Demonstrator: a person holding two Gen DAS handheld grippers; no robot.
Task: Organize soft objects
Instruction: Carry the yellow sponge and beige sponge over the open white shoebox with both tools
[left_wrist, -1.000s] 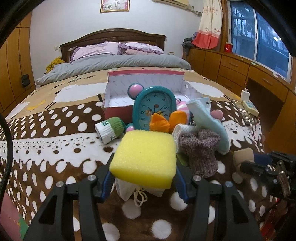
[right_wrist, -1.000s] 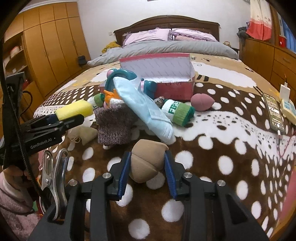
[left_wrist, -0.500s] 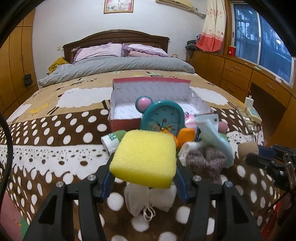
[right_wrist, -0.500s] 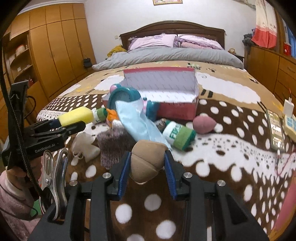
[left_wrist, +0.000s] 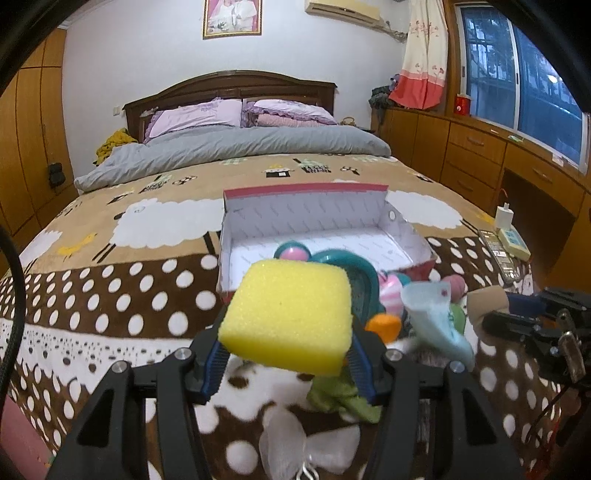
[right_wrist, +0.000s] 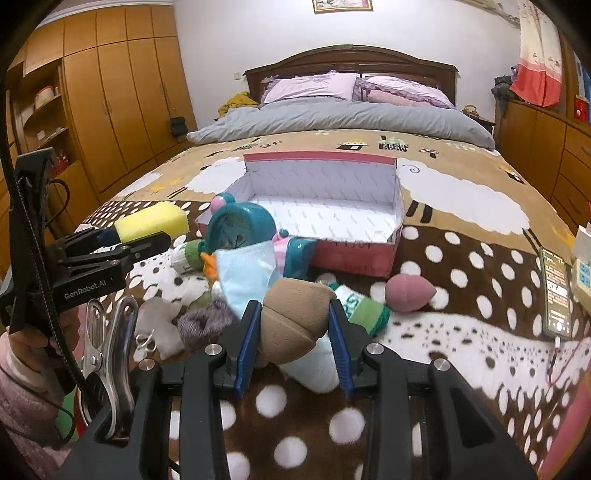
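We have both grippers loaded, both off the bed. Left gripper (left_wrist: 286, 356): fingers clamped on the yellow sponge (left_wrist: 288, 319), blue pads pressing its two sides, sponge clear of the blanket. Right gripper (right_wrist: 293, 332): fingers clamped on a tan egg-shaped sponge (right_wrist: 293, 319), pads on either side, also held in the air.

In the right wrist view we see the left gripper at the left edge with the yellow sponge sticking out of its tips, and a pink sleeve (right_wrist: 22, 398) behind it.

The open pink box (right_wrist: 354, 254) with white lining sits on the polka-dot blanket (right_wrist: 461, 369) just beyond the pile; its inside looks bare from here.

Pile in front of the box: teal alarm clock (right_wrist: 240, 229) upright and tilted, light blue sock (right_wrist: 247, 275) draped over it, green-and-white rolled sock (right_wrist: 360, 304) lying beside the right gripper, grey-purple knit sock (right_wrist: 205, 323), small white drawstring pouch (right_wrist: 159, 326), an orange bit near the clock. A pink teardrop sponge (right_wrist: 408, 290) lies apart on the right, near the box's front corner.

A phone (right_wrist: 556, 291) on a cable lies at the right edge of the bed.
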